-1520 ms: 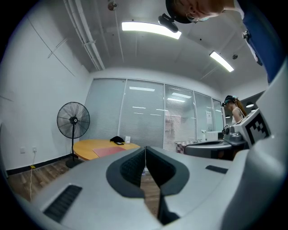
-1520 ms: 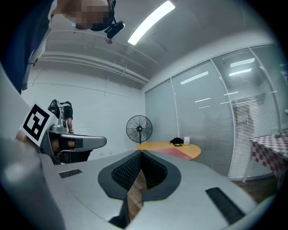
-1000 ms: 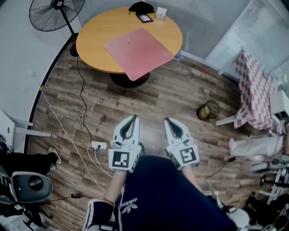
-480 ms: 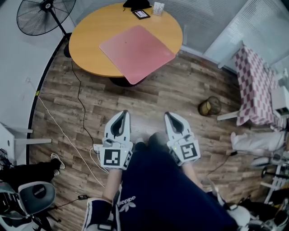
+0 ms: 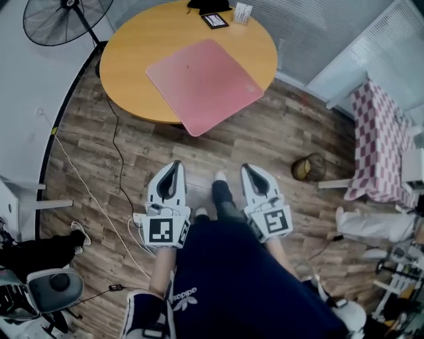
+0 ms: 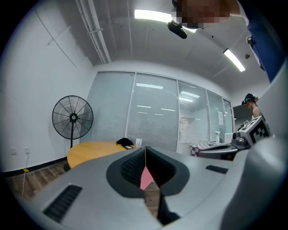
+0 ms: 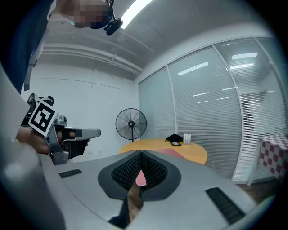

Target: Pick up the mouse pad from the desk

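There it was: the pink mouse pad [image 5: 204,85] lay flat on the round orange desk [image 5: 132,59], at twelve o'clock from both claws. It sat turned like a diamond, and its near corner poked out past the desk's six o'clock edge. Nothing touched it.

The left gripper [image 5: 173,165] hung over the wooden floor [image 5: 265,139], well short of the desk, nose to twelve o'clock. Its own view showed the two jaws pressed together at the tips with nothing between them. Only a sliver of the far-off pink pad showed through the slot behind the tips.

The right gripper [image 5: 249,169] rode at the left one's three o'clock, with the person's shoe [image 5: 219,177] between the pair. Its jaws were likewise closed tight and empty, and the desk and pad stood ahead of them in its view.

Around the room, a black fan [image 5: 58,20] stood at the desk's ten o'clock. A dark bundle [image 5: 207,5], a small black frame [image 5: 214,20] and a white box [image 5: 242,13] sat at the desk's twelve o'clock rim, clear of the pad. A bin [image 5: 308,167] stood on the floor at the right gripper's three o'clock, with a checked cloth [image 5: 381,142] beyond it. A power strip [image 5: 140,216] lay at the left gripper's eight o'clock.
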`<control>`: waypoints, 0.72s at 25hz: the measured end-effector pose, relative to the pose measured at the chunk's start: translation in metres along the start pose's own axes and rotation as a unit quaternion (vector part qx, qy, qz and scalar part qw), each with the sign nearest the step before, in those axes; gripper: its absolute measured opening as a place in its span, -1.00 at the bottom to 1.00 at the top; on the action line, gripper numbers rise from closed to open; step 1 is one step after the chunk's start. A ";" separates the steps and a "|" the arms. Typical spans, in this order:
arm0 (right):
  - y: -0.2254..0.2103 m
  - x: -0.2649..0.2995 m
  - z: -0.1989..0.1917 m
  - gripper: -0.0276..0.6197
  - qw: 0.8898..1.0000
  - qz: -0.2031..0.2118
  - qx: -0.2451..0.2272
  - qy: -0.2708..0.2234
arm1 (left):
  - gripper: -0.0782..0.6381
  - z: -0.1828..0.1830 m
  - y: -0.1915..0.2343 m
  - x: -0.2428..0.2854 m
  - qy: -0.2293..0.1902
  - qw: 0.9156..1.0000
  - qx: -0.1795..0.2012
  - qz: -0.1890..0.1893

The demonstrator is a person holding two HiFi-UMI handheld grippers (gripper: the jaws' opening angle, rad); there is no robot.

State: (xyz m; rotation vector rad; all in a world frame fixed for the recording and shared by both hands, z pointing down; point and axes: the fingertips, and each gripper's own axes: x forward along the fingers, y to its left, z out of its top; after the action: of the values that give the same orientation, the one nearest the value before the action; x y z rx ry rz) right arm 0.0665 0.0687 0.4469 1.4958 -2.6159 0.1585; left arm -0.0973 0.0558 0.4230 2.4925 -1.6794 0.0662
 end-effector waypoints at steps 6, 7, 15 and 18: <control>-0.054 0.055 0.017 -0.91 1.000 0.022 -0.009 -0.005 | -0.76 0.020 0.019 0.060 -0.016 0.999 0.008 0.029; -0.063 0.064 0.020 -0.91 1.000 0.026 -0.010 -0.004 | -0.76 0.024 0.023 0.070 -0.020 0.999 0.008 0.036; -0.121 0.114 0.034 -0.90 0.998 0.060 -0.025 -0.001 | -0.76 0.039 0.034 0.131 -0.026 0.997 0.002 0.076; -0.135 0.124 0.031 -0.90 0.997 0.070 -0.029 0.008 | -0.76 0.035 0.034 0.144 -0.021 0.996 -0.004 0.087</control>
State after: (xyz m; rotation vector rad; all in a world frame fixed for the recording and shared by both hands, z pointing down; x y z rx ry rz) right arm 0.1189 -0.1100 0.4396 1.2889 -2.6875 0.1065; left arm -0.0758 -0.0939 0.4076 2.3512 -1.9061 0.0243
